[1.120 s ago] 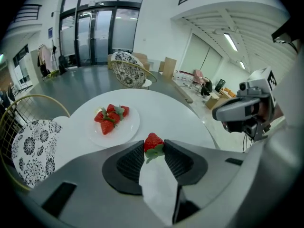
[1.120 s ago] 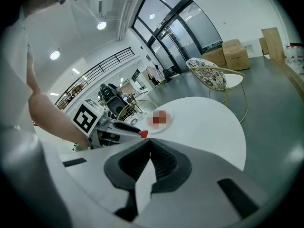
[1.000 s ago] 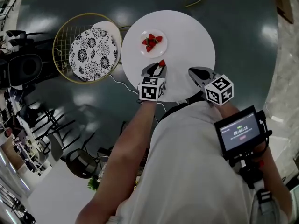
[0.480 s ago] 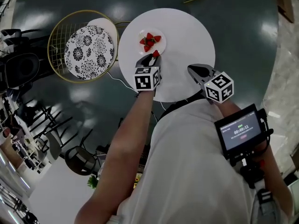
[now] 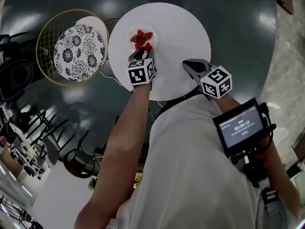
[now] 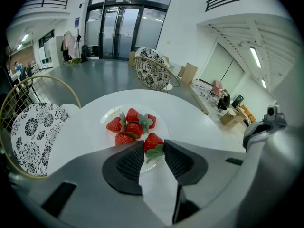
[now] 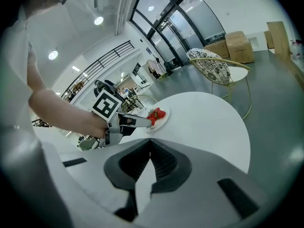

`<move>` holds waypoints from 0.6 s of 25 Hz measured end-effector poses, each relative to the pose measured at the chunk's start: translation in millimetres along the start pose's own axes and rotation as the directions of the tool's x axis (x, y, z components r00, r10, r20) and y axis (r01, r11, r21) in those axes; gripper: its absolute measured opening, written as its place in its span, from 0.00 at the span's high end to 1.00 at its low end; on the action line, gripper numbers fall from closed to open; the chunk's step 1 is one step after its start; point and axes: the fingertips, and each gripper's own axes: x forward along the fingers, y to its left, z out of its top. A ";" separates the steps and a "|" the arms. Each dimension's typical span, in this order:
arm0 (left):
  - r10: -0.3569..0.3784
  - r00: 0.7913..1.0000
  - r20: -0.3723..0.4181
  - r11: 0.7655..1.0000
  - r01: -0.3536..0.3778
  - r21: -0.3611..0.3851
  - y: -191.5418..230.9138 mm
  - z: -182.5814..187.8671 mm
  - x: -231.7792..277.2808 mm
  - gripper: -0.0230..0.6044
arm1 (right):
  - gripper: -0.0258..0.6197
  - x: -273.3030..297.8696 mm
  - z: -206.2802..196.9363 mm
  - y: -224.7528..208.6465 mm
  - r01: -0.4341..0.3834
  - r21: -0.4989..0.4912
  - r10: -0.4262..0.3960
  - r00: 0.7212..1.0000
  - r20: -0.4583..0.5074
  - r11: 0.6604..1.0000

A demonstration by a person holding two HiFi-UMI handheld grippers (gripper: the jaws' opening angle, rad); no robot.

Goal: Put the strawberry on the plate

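Left gripper sits further out over the table than a second ago. It has carried the strawberry from mid-table to the near edge of the plate.

- Left jaws: narrow, clamped on the strawberry from both sides. Red tip points away, green leaves sit down between the pads.
- Strawberry position: over the near rim of the plate, just beside the heap of other strawberries. Cannot tell whether it touches the plate.
- Plate: white, on the far left part of the round white table. The heap is near its middle.
- Right gripper: over the near right part of the table, well apart from the plate. Jaws are closed tip to tip with nothing between them. It has drifted slightly left with the person, otherwise as before.
- Chair: gold wire frame, left of the table, with a black-and-white patterned cushion.
- Second patterned chair stands beyond the far side of the table, seen from the left gripper view.
- Screen: lit, mounted near the person's right arm.
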 end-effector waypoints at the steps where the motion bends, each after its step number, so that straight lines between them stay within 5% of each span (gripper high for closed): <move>1: 0.004 1.000 0.000 1.000 -0.004 -0.002 0.8 -0.2 0.8 0.74 | 0.95 -0.1 -0.4 -0.2 0.001 0.002 -0.001 1.000 0.000 1.000; 15: 0.035 0.999 -0.028 0.999 -0.034 0.019 5.1 -1.0 4.8 0.74 | 0.95 -5.0 -5.8 -3.8 0.022 0.025 -0.022 1.000 -0.004 0.999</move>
